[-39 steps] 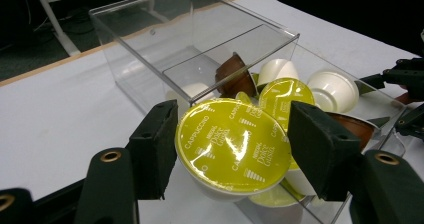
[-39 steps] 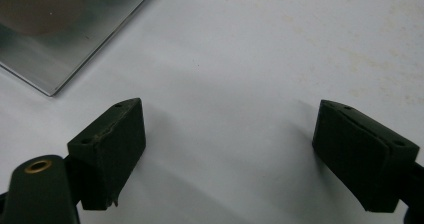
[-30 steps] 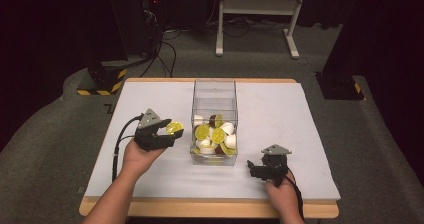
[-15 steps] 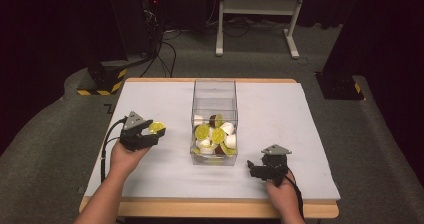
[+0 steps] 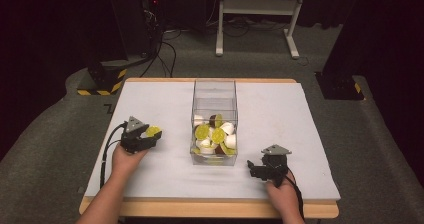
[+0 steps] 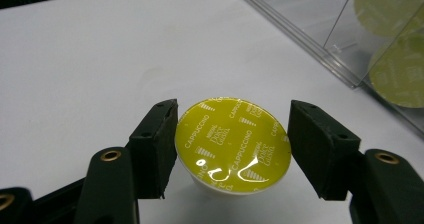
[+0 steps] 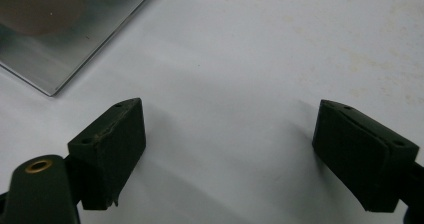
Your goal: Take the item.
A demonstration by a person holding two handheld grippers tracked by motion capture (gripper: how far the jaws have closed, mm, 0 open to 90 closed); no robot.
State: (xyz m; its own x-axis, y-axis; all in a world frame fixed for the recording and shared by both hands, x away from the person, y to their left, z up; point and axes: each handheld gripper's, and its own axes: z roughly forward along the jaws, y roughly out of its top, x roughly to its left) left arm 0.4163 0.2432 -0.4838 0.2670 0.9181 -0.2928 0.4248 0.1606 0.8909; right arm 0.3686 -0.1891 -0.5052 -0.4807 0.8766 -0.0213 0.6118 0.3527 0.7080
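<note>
Here, a round cappuccino capsule (image 6: 233,143) with a glossy yellow-green foil lid is clamped between the left gripper's (image 6: 233,149) matte black jaws, lower centre, above the white table (image 6: 75,59). The right gripper (image 7: 230,149) is held wide apart near the clear plastic box (image 5: 214,104).

Capsule (image 6: 233,144) in left claw (image 6: 233,149): yellow-green glossy foil lid, white "CAPPUCCINO" lettering and small stripe marks round the rim, white body. Claw pads (image 6: 157,146) matte black, brass rivets. Worktop (image 5: 300,114) white, light wood edge. Clear box (image 5: 214,121): yellow-green, white and brown capsules. Right claw (image 7: 235,154) black. Floor (image 5: 60,134) grey carpet.
</note>
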